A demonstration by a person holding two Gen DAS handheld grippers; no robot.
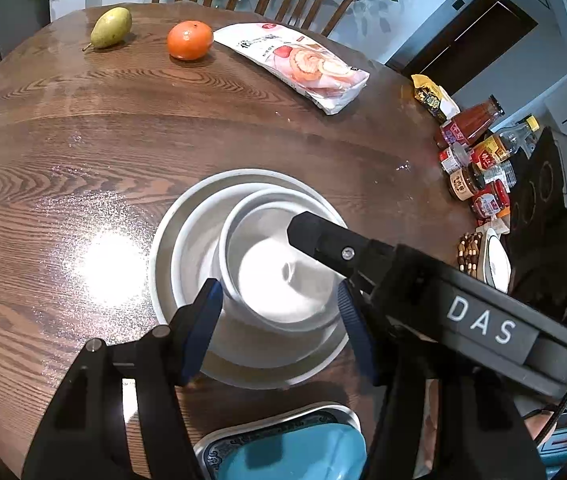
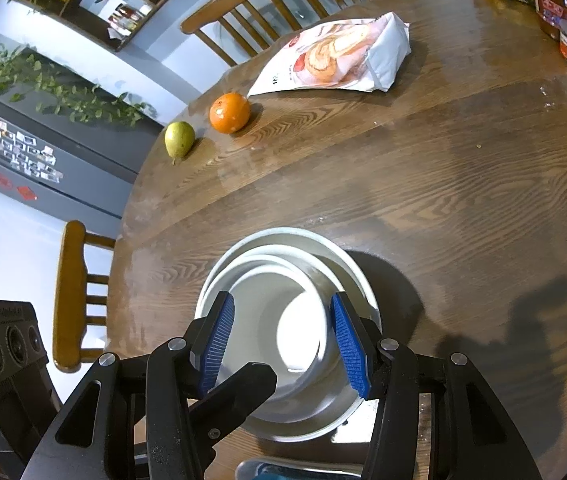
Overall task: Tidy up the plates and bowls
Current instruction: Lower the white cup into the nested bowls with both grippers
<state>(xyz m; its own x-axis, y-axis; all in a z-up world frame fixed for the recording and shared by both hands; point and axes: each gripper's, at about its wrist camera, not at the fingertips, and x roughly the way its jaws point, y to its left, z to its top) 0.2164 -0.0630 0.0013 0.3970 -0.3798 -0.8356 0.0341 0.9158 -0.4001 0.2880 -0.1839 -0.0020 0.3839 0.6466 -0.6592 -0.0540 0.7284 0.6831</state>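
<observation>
1. The left gripper [image 1: 279,308] has its blue ribbed fingers [image 1: 203,320] part open on either side of the small white ceramic bowl [image 1: 283,272]; I cannot tell whether the pads press on its wall or only flank it
2. The right gripper [image 2: 283,344] comes in from the opposite side, its blue fingers [image 2: 219,340] likewise part open around the same small bowl; one black finger of it lies across the bowl's rim in the left wrist view, and contact there too is unclear
3. That small bowl sits nested inside a wider white bowl [image 1: 191,252], which in turn rests in or on the broadest white dish [image 1: 163,240] at the bottom, so three white pieces form one stack near the middle of the round dark wooden bench [image 1: 63,140]
4. Just beside the stack, at the near edge, lies a light blue dish on a blue-patterned rectangular plate [image 1: 283,452], apart from the stack and seemingly not yet sorted
5. Further out stand a green pear [image 1: 110,27], an orange [image 1: 189,40], a white snack bag [image 1: 295,64] and a cluster of sauce bottles and jars [image 1: 475,160] at the bench's edge
6. Judgement: the white bowls look stacked already; what seems left is letting go or squaring up the top bowl and dealing with the blue pieces
</observation>
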